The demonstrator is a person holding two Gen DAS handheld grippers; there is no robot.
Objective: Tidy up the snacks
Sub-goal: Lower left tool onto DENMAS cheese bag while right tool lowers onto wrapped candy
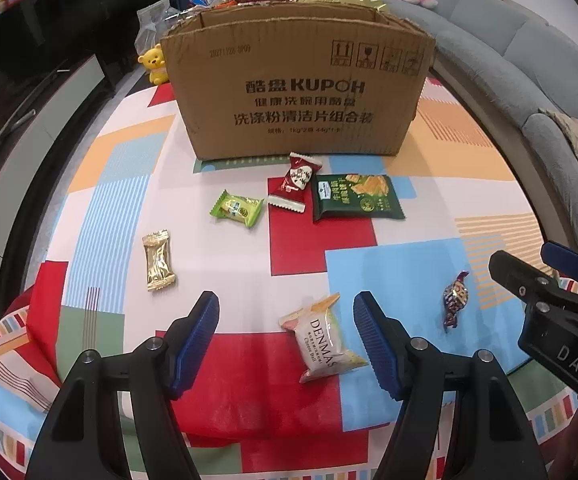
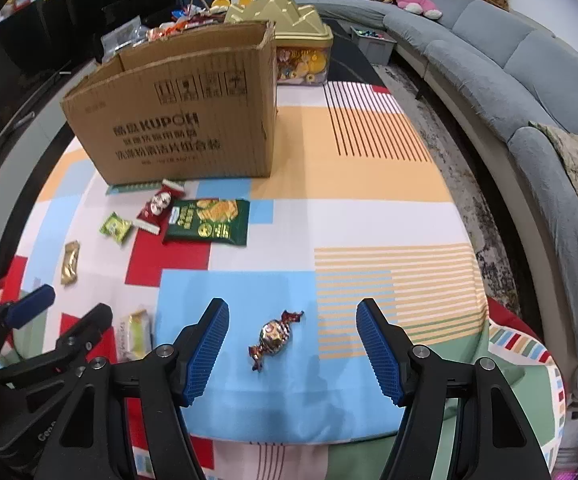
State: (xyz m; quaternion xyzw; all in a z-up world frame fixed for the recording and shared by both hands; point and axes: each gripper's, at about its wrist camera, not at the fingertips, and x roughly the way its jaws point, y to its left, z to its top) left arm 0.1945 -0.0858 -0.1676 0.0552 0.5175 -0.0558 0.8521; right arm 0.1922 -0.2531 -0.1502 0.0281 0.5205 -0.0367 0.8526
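Observation:
An open cardboard box (image 1: 297, 92) stands at the far side of the table; it also shows in the right wrist view (image 2: 177, 120). Snacks lie in front of it: a dark green packet (image 1: 355, 198), a red packet (image 1: 293, 182), a light green packet (image 1: 236, 209) and a gold candy (image 1: 159, 260). My left gripper (image 1: 287, 338) is open, with a white DENMAS packet (image 1: 323, 338) lying between its fingers on the cloth. My right gripper (image 2: 291, 350) is open, with a twisted foil candy (image 2: 275, 338) between its fingers on the cloth.
The table wears a patchwork cloth (image 2: 369, 160). A gold-lidded sweets tin (image 2: 297, 48) and more snacks stand behind the box. A grey sofa (image 2: 529, 80) curves along the right. A yellow bear toy (image 1: 153, 65) sits left of the box.

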